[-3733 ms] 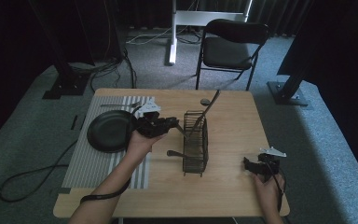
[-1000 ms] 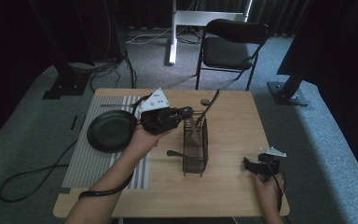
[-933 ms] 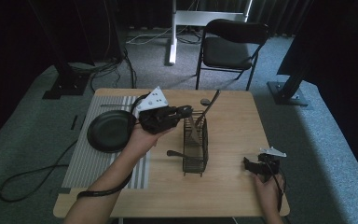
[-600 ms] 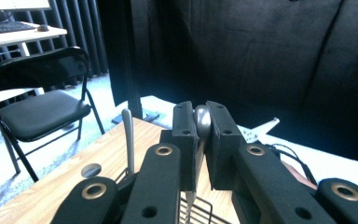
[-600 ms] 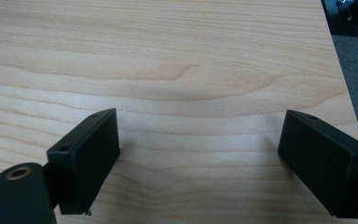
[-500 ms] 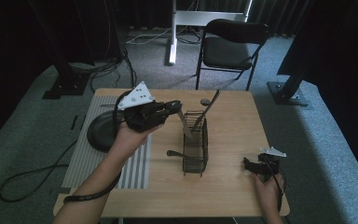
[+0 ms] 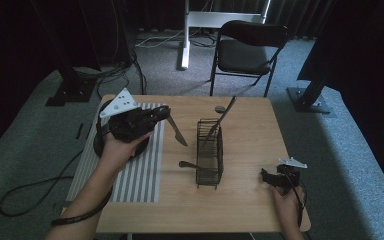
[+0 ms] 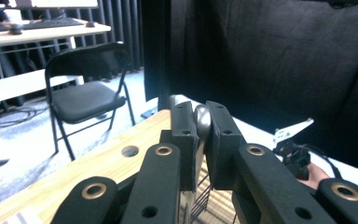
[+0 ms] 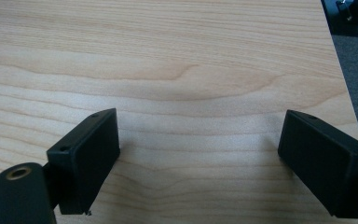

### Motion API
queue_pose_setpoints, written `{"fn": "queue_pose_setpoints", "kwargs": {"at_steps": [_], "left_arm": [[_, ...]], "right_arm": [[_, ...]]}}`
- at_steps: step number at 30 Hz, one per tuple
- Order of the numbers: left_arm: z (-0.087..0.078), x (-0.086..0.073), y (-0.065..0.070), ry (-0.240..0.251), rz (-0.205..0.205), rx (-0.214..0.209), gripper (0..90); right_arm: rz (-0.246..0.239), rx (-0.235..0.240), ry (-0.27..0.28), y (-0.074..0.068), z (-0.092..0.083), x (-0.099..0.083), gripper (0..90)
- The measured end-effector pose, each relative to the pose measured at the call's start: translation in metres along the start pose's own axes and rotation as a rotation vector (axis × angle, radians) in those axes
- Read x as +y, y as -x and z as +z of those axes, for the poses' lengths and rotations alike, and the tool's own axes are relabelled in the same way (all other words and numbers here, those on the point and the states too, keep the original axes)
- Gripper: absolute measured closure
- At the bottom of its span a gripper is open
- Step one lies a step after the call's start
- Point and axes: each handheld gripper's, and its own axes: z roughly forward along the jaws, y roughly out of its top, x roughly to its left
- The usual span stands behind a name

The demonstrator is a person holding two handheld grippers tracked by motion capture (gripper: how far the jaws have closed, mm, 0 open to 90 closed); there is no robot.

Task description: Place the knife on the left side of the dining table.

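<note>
1. Left gripper (image 7: 162, 114), centre-left of the high view, is clenched on the handle end of a table knife (image 7: 176, 135), blade slanting down above the table (image 7: 250, 210), between the striped mat (image 7: 140, 175) and the wire caddy (image 7: 210, 155).
2. Right gripper (image 9: 200, 154) rests spread wide, holding nothing.
3. The knife looks stiff, light and slick; a grip on the handle seems safest.
4. In the left gripper view the pads (image 8: 185, 135) cover all but a metal tip (image 8: 202, 120); the dark pan (image 7: 100, 145) sits half hidden under the hand.

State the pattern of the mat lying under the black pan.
Grey and white stripes; the mat shows best in the high view.
</note>
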Motion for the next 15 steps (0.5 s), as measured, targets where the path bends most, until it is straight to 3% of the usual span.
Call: {"fn": "queue_pose_setpoints", "kwargs": {"at_steps": [4, 5, 15], "left_arm": [[-0.007, -0.006, -0.005, -0.003, -0.007, 0.024, 83.9], [-0.012, -0.013, -0.011, -0.012, -0.027, 0.04, 83.9], [-0.024, -0.047, -0.026, -0.06, -0.061, 0.107, 83.9]], "right_arm": [[0.0, 0.0, 0.0, 0.0, 0.0, 0.0, 11.7], [0.0, 0.0, 0.0, 0.0, 0.0, 0.0, 11.7], [-0.001, -0.001, 0.002, 0.0, 0.0, 0.0, 11.7]]}}
